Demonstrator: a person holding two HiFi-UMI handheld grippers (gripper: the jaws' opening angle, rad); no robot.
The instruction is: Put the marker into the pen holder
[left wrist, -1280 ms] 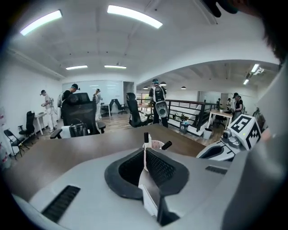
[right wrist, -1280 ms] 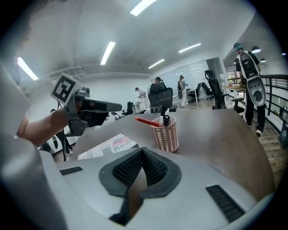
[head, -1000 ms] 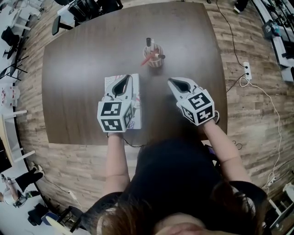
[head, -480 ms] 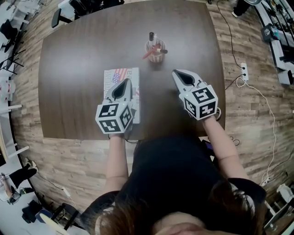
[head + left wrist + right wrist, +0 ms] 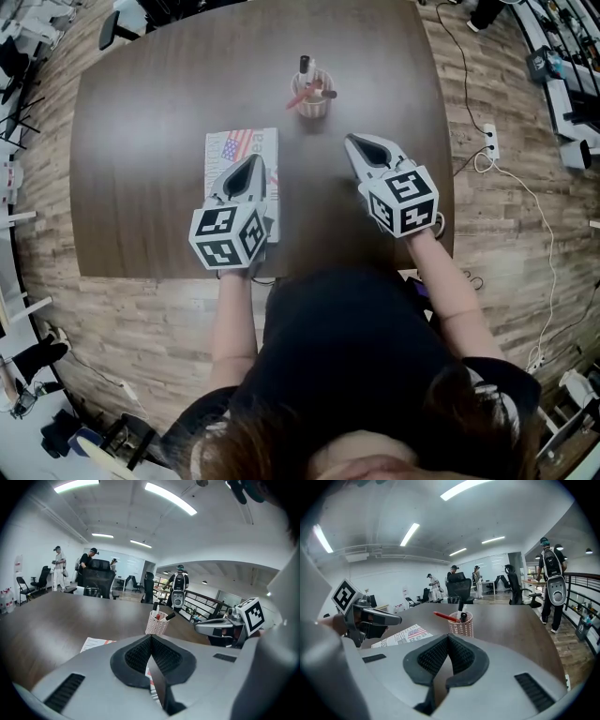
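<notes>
Matt dark wood table point(image 5: 169, 112), perforated plastic pen holder point(image 5: 312, 103) (mesh-like), paper booklet point(image 5: 239, 150)

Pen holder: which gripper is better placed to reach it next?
Probably the right gripper: in the head view its tip lies nearer the pen holder, with only table between. The left gripper hangs over the printed sheet, farther off. Both are shut and empty.

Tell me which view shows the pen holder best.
The right gripper view: the pen holder stands unblocked, side-on, its mesh and pens clear. The left gripper view shows it smaller, also side-on. The head view shows it small from above.
</notes>
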